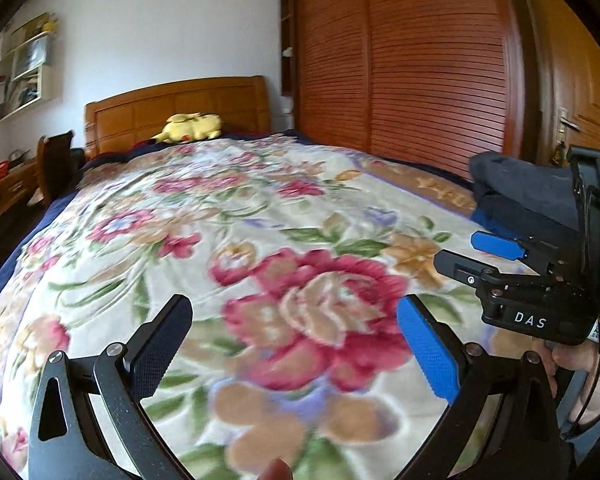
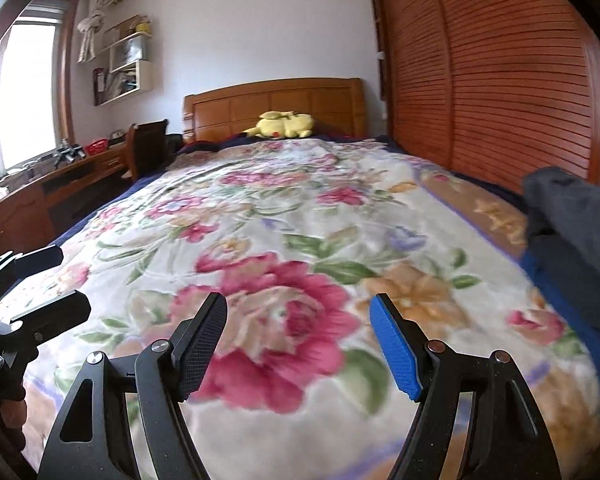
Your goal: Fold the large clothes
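A bunched dark grey and navy garment (image 1: 520, 196) (image 2: 572, 224) lies at the right edge of the bed, with a blue piece showing under it. My left gripper (image 1: 294, 304) hovers open over the floral blanket (image 1: 260, 208), with nothing between its black and blue pads. My right gripper (image 2: 298, 302) is also open and empty above the blanket (image 2: 300, 220). The garment is ahead and to the right of both. In the left wrist view the right gripper (image 1: 458, 249) sits just short of the garment. In the right wrist view the left gripper (image 2: 75, 279) shows at the left edge.
A yellow plush toy (image 1: 192, 126) (image 2: 284, 124) rests by the wooden headboard (image 2: 276, 100). A slatted wooden wardrobe (image 1: 420, 60) (image 2: 500, 80) runs along the bed's right side. A desk (image 2: 80, 168) and dark chair (image 2: 148, 148) stand at the left, under a window.
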